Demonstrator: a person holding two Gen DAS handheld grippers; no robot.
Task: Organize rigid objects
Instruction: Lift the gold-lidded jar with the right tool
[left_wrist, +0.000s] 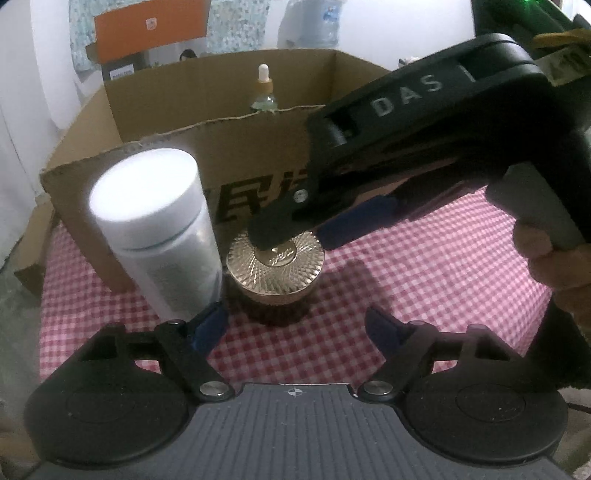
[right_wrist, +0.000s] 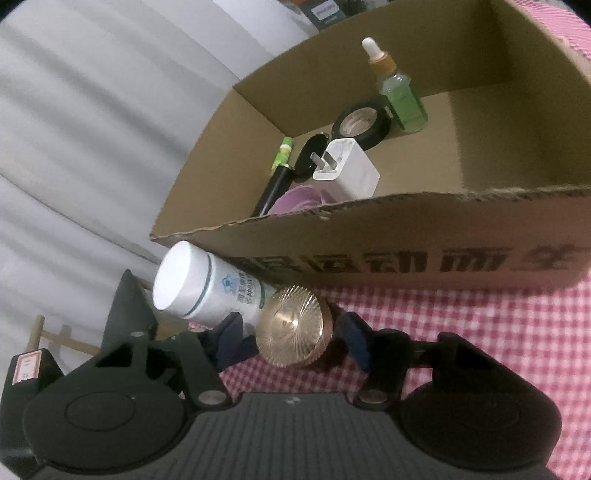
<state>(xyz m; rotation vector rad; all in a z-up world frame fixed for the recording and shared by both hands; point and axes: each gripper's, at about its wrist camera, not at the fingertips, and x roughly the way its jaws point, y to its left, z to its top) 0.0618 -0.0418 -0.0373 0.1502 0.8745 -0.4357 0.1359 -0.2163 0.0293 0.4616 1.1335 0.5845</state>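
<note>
Item: gold-lidded jar (right_wrist: 295, 326), flanked by the part-open right gripper (right_wrist: 291, 338), not visibly clamped; pads needed centring below the lid, clear of the white bottle (right_wrist: 207, 288), left gripper (left_wrist: 295, 325) open, empty

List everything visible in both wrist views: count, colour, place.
cardboard box: one, brown, on the cloth
checked cloth: one, pink and white, under everything
white bottle: one, upright before the box
gold-lidded jar: one, beside the bottle
dropper bottle: one, green, in the box
tape roll: one, black, in the box
charger plug: one, white, in the box
pen: one, black and green, in the box
left hand-held gripper: open
right hand-held gripper: straddling the jar
hand: one, on the right handle
</note>
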